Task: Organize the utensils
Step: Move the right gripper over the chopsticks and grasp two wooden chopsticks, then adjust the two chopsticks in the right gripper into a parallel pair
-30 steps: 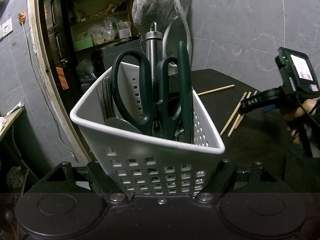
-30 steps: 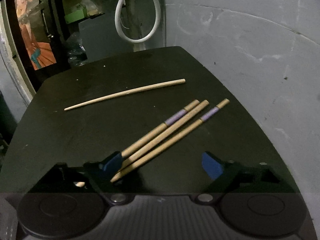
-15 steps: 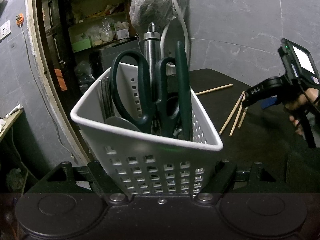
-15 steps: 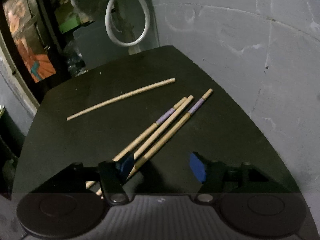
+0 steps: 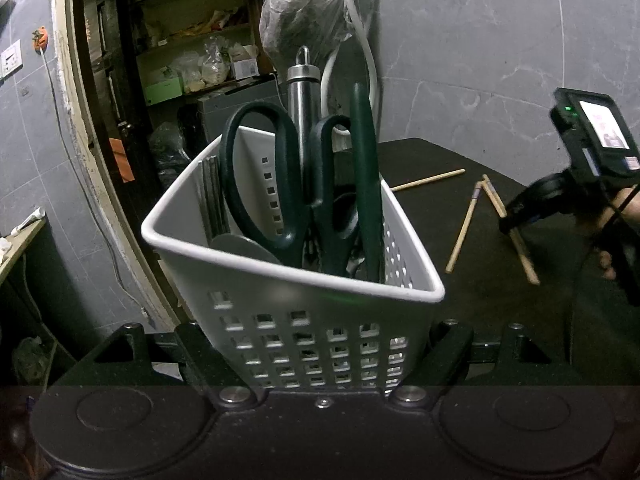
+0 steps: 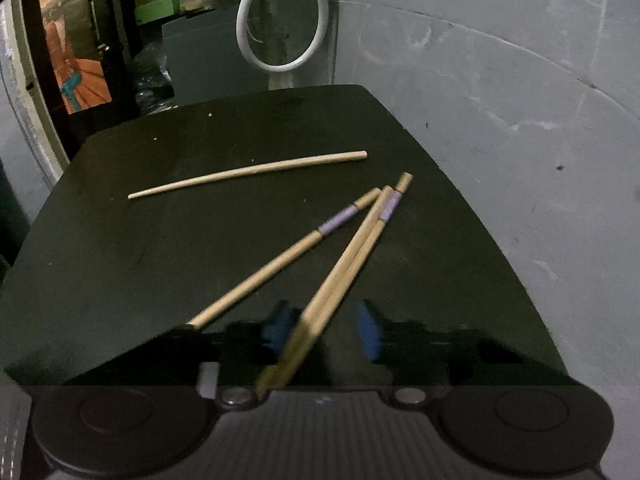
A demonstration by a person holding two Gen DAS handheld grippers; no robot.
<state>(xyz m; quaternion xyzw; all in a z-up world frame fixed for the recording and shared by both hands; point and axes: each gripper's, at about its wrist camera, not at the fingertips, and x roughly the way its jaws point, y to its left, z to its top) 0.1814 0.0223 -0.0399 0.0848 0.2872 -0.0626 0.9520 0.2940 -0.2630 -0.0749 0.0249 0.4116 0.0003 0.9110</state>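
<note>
My left gripper (image 5: 324, 356) is shut on a white perforated utensil basket (image 5: 280, 280), which holds dark green scissors (image 5: 280, 184), a steel handle (image 5: 302, 92) and other utensils. My right gripper (image 6: 324, 326) is open over the black table (image 6: 120, 248). A pair of wooden chopsticks (image 6: 348, 252) lies between its blue pads (image 6: 368, 332), not clamped. A third banded chopstick (image 6: 280, 264) lies just left, and a plain one (image 6: 248, 172) lies farther back. In the left wrist view the right gripper (image 5: 516, 220) is over the chopsticks (image 5: 464, 224).
A grey marble wall (image 6: 500, 100) bounds the table on the right and behind. A white hose loop (image 6: 280, 20) and a plastic bag (image 5: 304, 20) hang at the back. A doorway with cluttered shelves (image 5: 180, 60) opens to the left.
The right gripper has moved forward and narrowed around two chopsticks, which have swung apart from the third. The left gripper and basket have stayed still.
</note>
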